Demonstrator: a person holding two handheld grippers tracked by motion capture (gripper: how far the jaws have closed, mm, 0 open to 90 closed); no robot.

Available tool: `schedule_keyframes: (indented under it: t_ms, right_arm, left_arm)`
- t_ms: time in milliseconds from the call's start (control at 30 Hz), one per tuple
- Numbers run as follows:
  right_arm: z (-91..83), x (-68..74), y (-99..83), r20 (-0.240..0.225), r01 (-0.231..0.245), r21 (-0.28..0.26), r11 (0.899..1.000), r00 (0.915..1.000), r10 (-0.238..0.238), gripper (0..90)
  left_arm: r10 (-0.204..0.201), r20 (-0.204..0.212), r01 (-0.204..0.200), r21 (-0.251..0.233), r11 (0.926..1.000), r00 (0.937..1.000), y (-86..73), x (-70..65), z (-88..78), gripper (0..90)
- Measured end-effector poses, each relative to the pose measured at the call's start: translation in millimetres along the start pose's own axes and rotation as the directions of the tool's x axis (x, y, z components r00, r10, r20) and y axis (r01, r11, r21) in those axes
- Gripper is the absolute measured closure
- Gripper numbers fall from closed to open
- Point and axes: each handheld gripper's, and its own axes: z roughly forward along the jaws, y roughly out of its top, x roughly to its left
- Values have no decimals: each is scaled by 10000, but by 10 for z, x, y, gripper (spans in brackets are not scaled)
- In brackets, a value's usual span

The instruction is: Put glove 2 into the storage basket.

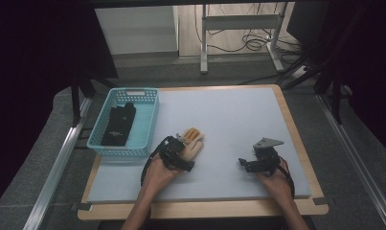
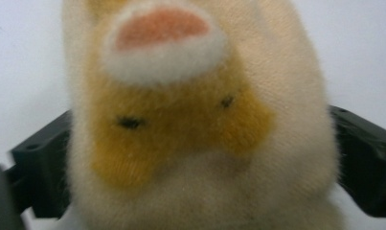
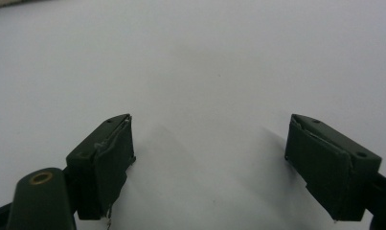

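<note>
Plush toy (image 1: pixel 192 142) lies on counter (image 1: pixel 229 120) beside blue basket (image 1: pixel 125 122), between the wide-spread fingers of left gripper (image 1: pixel 180 152), not visibly pressed. Judged light, soft, compressible; mid-body hold advised. Right gripper (image 1: pixel 246 164) open, empty
</note>
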Motion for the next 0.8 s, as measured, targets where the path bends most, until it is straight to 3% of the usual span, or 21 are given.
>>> schedule_keyframes:
  t_ms: [33, 67, 167, 333, 433, 667, 800]
  right_arm:
    - [0, 0, 0, 0, 0, 3, 10000, 10000, 0, 167]
    - [0, 0, 0, -2, -7, 1, 10000, 10000, 7, 167]
    - [0, 0, 0, 0, -2, -1, 10000, 10000, 2, 167]
    - [0, 1, 0, -1, -6, -1, 10000, 10000, 6, 167]
    - [0, 0, 0, -1, -4, -1, 10000, 10000, 4, 166]
    - [0, 0, 0, -4, 6, 2, 10000, 10000, -6, 166]
    - [0, 0, 0, -3, 4, 2, 10000, 10000, -4, 167]
  left_arm:
    - [57, 3, -57, 0, 10000, 10000, 1, -3, -13, 70]
    - [154, 69, -154, -4, 9999, 9999, 2, -4, -45, 163]
    - [154, 54, -155, 93, 9998, 9999, 8, 0, -59, 211]
    - [97, 49, -99, 295, 9995, 9999, 34, 2, -102, 435]
    - [27, 44, -29, 424, 9991, 10000, 51, -8, -114, 505]
    - [-106, 284, 95, 370, 9993, 9995, 68, 15, -138, 568]
    - [-230, 206, 225, 238, 9995, 9995, 103, 38, -182, 571]
